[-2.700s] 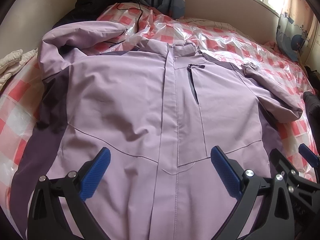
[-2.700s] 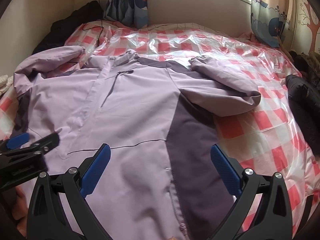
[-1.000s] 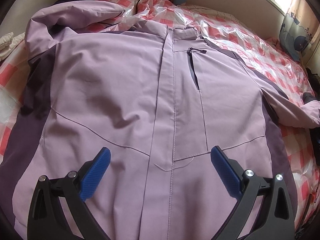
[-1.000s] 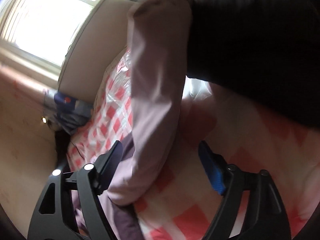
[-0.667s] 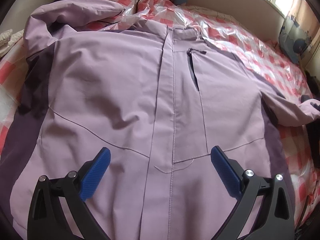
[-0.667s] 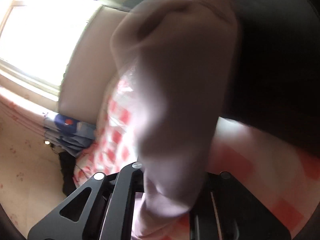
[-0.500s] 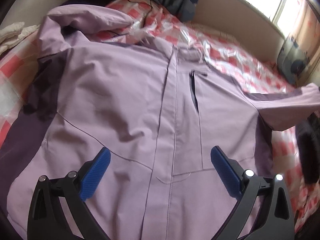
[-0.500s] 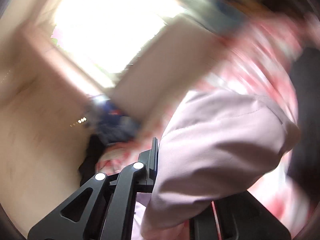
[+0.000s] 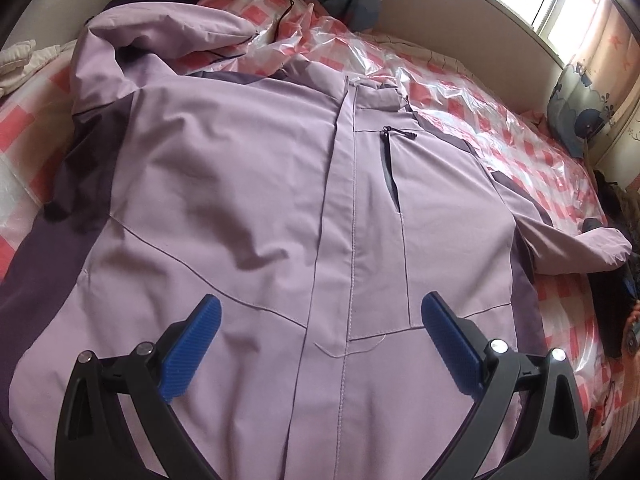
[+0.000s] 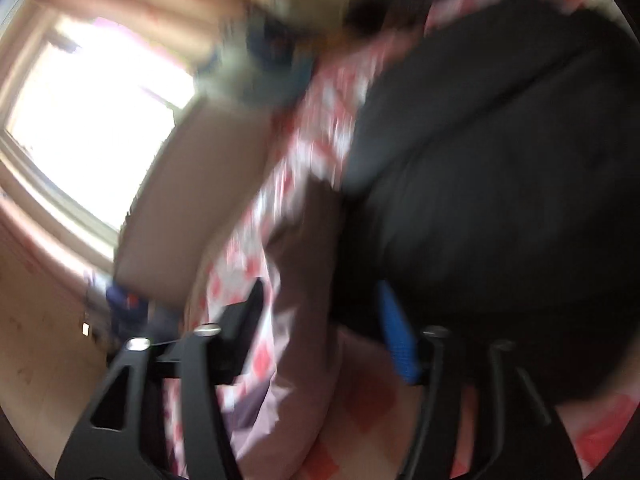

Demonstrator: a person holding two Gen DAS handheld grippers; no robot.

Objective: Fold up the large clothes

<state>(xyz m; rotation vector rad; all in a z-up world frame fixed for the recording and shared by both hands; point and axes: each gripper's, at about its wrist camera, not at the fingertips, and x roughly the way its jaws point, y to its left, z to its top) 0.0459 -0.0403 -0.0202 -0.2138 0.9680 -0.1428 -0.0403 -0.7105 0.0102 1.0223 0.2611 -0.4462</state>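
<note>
Sleeve-spreading step — right hand-held gripper (image 10: 320,332) opening, sleeve (image 10: 296,280) loose between jaws; left hand-held gripper (image 9: 320,340) wide above jacket (image 9: 248,184) hem; next, fold sleeve inward.

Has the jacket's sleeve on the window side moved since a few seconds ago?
Yes. The sleeve, folded up beside the chest pocket before, now stretches outward across the checked bedcover toward the bed's edge.

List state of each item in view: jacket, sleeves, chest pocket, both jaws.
Jacket: spread flat on the bed, front up, front closed, not yet folded.
Right-side sleeve: stretched out sideways, cuff on the checked cover.
Other sleeve: bunched up by the collar.
Chest pocket: zipped.
Left gripper: jaws open, empty, above the hem.
Right gripper: jaws opening, sleeve fabric between them; blurred.
</note>
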